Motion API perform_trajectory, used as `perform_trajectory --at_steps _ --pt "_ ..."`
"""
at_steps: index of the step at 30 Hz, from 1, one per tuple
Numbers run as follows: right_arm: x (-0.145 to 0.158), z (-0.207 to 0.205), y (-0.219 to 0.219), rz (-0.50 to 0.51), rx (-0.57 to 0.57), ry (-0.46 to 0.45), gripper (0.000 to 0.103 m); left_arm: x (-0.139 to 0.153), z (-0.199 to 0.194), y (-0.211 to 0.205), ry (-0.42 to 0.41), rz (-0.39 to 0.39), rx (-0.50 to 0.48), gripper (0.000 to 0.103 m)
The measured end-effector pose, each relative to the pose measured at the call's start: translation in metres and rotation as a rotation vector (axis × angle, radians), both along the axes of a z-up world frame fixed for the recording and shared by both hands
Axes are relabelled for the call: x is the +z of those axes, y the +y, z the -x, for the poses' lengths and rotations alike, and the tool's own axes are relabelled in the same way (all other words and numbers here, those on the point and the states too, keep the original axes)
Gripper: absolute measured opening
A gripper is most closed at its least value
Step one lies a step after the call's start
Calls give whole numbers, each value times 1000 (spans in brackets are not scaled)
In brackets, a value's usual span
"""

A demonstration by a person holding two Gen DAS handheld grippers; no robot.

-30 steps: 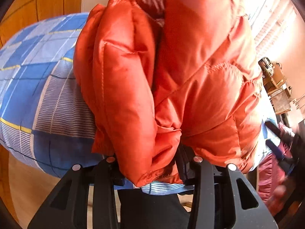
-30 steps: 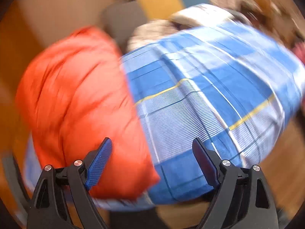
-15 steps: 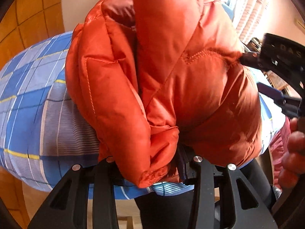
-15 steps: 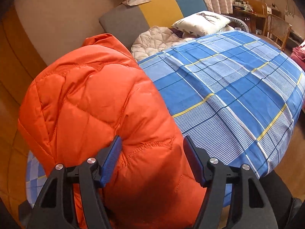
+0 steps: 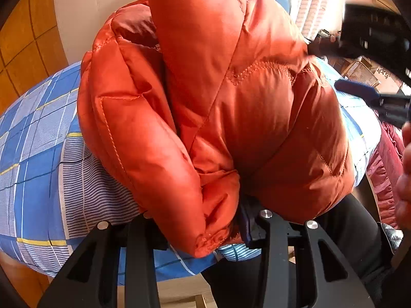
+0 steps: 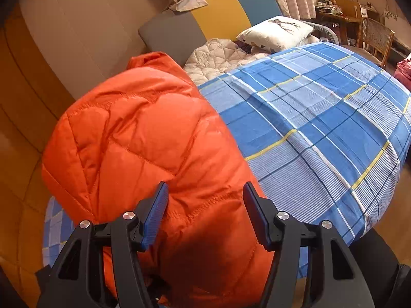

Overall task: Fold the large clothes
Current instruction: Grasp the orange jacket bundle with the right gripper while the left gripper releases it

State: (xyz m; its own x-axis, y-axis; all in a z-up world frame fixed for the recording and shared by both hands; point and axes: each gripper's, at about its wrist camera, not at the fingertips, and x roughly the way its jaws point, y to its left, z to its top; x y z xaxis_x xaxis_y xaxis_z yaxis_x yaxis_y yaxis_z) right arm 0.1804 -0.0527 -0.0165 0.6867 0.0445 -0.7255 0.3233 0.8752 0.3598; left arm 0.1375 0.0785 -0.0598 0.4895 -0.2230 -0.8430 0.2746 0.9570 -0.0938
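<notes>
**Orange jacket bunched at the near edge of the bed**

We see the left tongs (image 5: 205, 220) clamped on the orange jacket (image 5: 218, 102), with a gathered cuff or hem pinched between the jaws and hanging just below them. The puffy quilted fabric rises in a bundle in front of this camera and fills most of the view. Behind it lies the bed (image 5: 38, 154) with its blue checked cover.

Our right tongs (image 6: 205, 210) stand apart, the blue pads (image 6: 155, 215) on either side of a quilted fold of the jacket (image 6: 143, 138). We cannot tell whether the pads touch the fabric. From this side the jacket sits as a rounded heap on the left near corner of the bed (image 6: 321, 128), reaching over its near edge.

At the head of the bed we see a white pillow (image 6: 277, 32) and a pale quilted blanket (image 6: 218, 56) just beside it, in front of a headboard (image 6: 205, 23) in grey, yellow and blue. A wooden chair (image 6: 375, 38) stands well apart at the far right, near a wooden desk (image 6: 339, 10).
</notes>
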Motion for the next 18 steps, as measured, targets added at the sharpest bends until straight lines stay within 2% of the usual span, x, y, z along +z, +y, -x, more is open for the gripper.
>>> perform_trajectory --at_steps 3,8,18 --pt "9 -2 8 2 20 -29 61 0 -1 0 -2 -3 -5 38" --pt "11 -11 25 0 72 -27 61 -6 -6 12 0 13 -6 38" --pt "15 -31 26 -6 76 -32 58 -11 -7 23 -11 10 -46 38"
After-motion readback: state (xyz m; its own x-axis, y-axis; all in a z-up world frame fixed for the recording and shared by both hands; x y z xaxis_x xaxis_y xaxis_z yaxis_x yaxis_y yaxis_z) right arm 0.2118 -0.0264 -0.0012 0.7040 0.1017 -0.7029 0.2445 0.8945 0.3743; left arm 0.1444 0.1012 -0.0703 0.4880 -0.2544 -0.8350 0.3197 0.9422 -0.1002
